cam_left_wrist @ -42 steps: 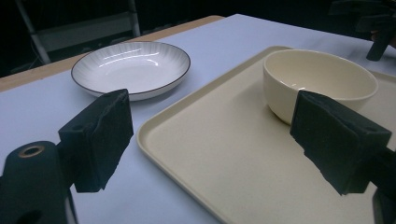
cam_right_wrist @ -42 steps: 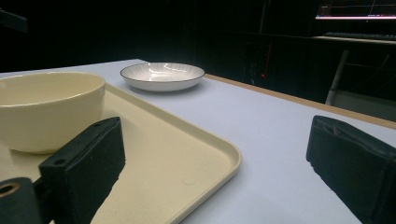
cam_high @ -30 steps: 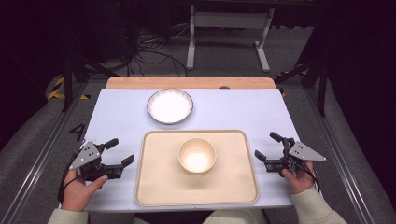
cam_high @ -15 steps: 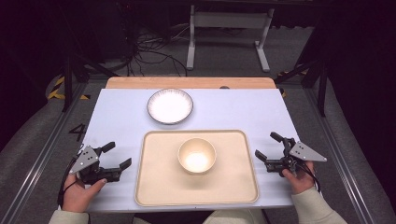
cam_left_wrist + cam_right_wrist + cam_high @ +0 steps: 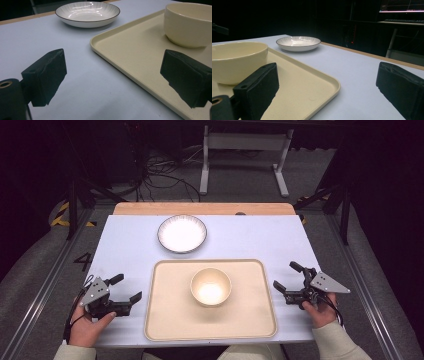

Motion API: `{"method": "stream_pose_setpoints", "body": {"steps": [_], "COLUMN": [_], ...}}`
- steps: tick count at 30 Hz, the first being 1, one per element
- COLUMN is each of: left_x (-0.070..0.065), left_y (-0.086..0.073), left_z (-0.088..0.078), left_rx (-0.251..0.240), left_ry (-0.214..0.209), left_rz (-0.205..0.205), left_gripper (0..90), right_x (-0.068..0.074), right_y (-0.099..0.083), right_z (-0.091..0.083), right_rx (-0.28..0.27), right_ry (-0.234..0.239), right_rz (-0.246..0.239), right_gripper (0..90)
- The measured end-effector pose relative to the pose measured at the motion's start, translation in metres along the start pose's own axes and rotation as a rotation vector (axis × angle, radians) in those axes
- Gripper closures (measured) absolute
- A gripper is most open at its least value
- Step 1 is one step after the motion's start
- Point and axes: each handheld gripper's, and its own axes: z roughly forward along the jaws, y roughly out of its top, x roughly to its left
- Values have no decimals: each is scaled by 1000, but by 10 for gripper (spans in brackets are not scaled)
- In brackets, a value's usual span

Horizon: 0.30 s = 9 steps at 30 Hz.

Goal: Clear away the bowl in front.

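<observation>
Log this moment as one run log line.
left gripper: open, just widened, empty | right gripper: open, empty | bowl: on tray | plate: beyond tray

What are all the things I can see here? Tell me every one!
round cream ceramic bowl: one, cream, middle of the tray
flat cream plastic tray: one, cream, near side of the table, between the two claws
shallow white plate with a dark rim: one, white, on the table beyond the tray
pale blue table top: one, pale blue, with a wooden strip along its far edge
black cables: several, black, on the floor beyond the table
left claw: one, black, left of the tray, jaws open, nothing between them
right claw: one, black, right of the tray, jaws open, nothing between them
</observation>
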Motion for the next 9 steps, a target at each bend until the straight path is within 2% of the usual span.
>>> {"method": "stream_pose_setpoints", "body": {"steps": [9], "left_x": [0], "left_y": [-1], "left_z": [0], "left_rx": [-4], "left_ry": [2], "left_rz": [1], "left_gripper": [71], "right_x": [0], "right_y": [0], "right_z": [0], "right_rx": [-5], "right_ry": [1], "right_rz": [0], "right_gripper": [42]}}
